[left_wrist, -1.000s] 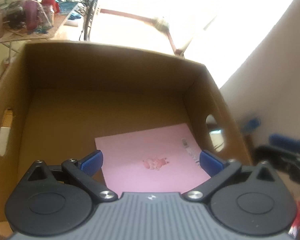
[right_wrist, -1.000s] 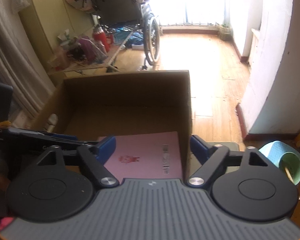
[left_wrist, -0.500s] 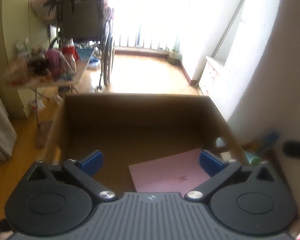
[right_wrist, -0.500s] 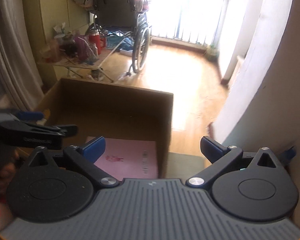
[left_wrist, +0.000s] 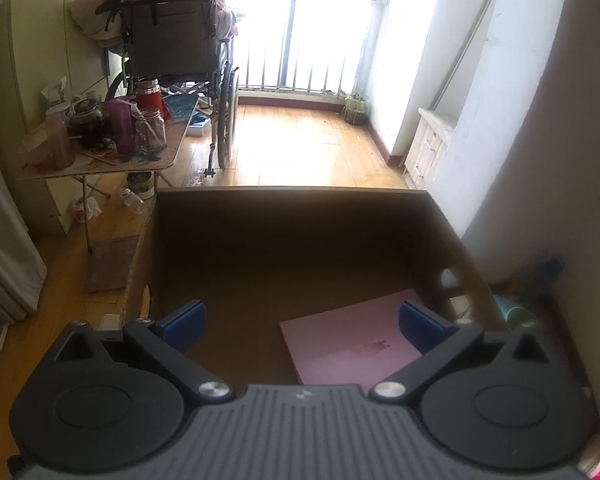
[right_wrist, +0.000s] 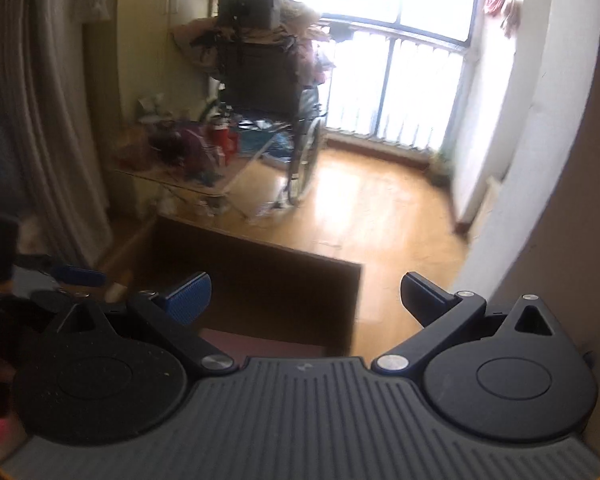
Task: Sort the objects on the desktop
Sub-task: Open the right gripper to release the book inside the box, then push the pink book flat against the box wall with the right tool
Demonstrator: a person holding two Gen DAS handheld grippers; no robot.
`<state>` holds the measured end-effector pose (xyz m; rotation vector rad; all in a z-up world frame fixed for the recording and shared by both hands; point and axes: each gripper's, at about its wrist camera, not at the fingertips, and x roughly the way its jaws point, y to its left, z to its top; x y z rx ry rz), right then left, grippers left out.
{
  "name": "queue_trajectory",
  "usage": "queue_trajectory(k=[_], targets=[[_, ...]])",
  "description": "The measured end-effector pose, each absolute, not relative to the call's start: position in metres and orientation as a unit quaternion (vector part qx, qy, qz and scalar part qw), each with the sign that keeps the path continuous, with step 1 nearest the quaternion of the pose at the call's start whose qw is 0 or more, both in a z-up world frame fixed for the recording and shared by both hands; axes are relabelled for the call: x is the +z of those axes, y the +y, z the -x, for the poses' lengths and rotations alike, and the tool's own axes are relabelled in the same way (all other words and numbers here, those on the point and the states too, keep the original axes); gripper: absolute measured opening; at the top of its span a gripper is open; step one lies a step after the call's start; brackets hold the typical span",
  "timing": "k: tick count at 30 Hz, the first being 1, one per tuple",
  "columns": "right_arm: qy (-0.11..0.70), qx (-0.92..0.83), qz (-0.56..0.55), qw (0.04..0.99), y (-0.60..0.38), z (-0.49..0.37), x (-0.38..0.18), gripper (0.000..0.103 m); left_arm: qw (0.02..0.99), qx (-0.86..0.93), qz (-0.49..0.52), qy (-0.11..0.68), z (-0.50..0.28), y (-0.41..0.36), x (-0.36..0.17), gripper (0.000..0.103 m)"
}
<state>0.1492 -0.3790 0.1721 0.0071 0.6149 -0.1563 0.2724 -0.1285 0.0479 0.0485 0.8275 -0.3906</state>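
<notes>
Left gripper (left_wrist: 302, 322): jaws spread wide, empty, above the open cardboard box (left_wrist: 292, 208). Pink booklet (left_wrist: 352, 344) lies flat on the box floor, right near corner; its small red print is illegible. Right gripper (right_wrist: 304, 294): jaws apart, empty; its view is blurred and shows only a sliver of the booklet. Beyond: cluttered folding table (left_wrist: 100, 164), wheelchair (left_wrist: 172, 56), barred window (left_wrist: 308, 40).

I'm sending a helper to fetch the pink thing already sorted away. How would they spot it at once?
Find the open cardboard box in front of the wheelchair. On its brown floor, in the near right corner, lies the pink booklet, flat, with a small dark-red picture on its cover. It is the only thing seen inside the box.
</notes>
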Motion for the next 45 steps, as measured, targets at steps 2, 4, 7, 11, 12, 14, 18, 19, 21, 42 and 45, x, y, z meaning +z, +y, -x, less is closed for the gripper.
queue_trajectory(k=[2, 4, 7, 11, 12, 14, 18, 19, 21, 42, 45], targets=[[0.323, -0.055, -0.037, 0.944, -0.385, -0.158, 0.166, 0.102, 0.891, -0.189, -0.018, 0.411, -0.278, -0.127, 0.043, 0.103], [0.358, -0.042, -0.053, 0.931, -0.390, -0.171, 0.154, 0.102, 0.885, -0.186, -0.011, 0.427, -0.285, -0.126, 0.036, 0.103], [0.425, -0.017, -0.037, 0.904, -0.389, -0.201, 0.128, 0.102, 0.873, -0.180, 0.003, 0.453, -0.298, -0.124, 0.022, 0.103], [0.504, -0.008, -0.056, 0.862, -0.394, -0.237, 0.091, 0.098, 0.850, -0.188, 0.016, 0.492, -0.318, -0.129, -0.001, 0.103], [0.523, -0.005, -0.063, 0.850, -0.393, -0.244, 0.079, 0.095, 0.843, -0.192, 0.018, 0.502, -0.324, -0.131, -0.007, 0.103], [0.559, -0.004, -0.071, 0.826, -0.393, -0.252, 0.054, 0.089, 0.826, -0.201, 0.013, 0.527, -0.334, -0.139, -0.019, 0.103], [0.622, 0.009, -0.113, 0.775, -0.401, -0.268, 0.016, 0.071, 0.780, -0.226, 0.007, 0.583, -0.347, -0.156, -0.048, 0.102], [0.633, 0.012, -0.123, 0.764, -0.402, -0.272, 0.007, 0.070, 0.768, -0.230, 0.010, 0.597, -0.350, -0.160, -0.055, 0.102], [0.653, 0.013, -0.137, 0.744, -0.405, -0.279, -0.008, 0.068, 0.747, -0.232, 0.020, 0.623, -0.356, -0.165, -0.067, 0.102], [0.734, 0.040, -0.222, 0.641, -0.394, -0.314, -0.105, 0.065, 0.643, -0.232, 0.064, 0.727, -0.376, -0.191, -0.126, 0.103], [0.735, 0.038, -0.222, 0.640, -0.390, -0.316, -0.111, 0.065, 0.646, -0.235, 0.055, 0.724, -0.375, -0.194, -0.126, 0.103]])
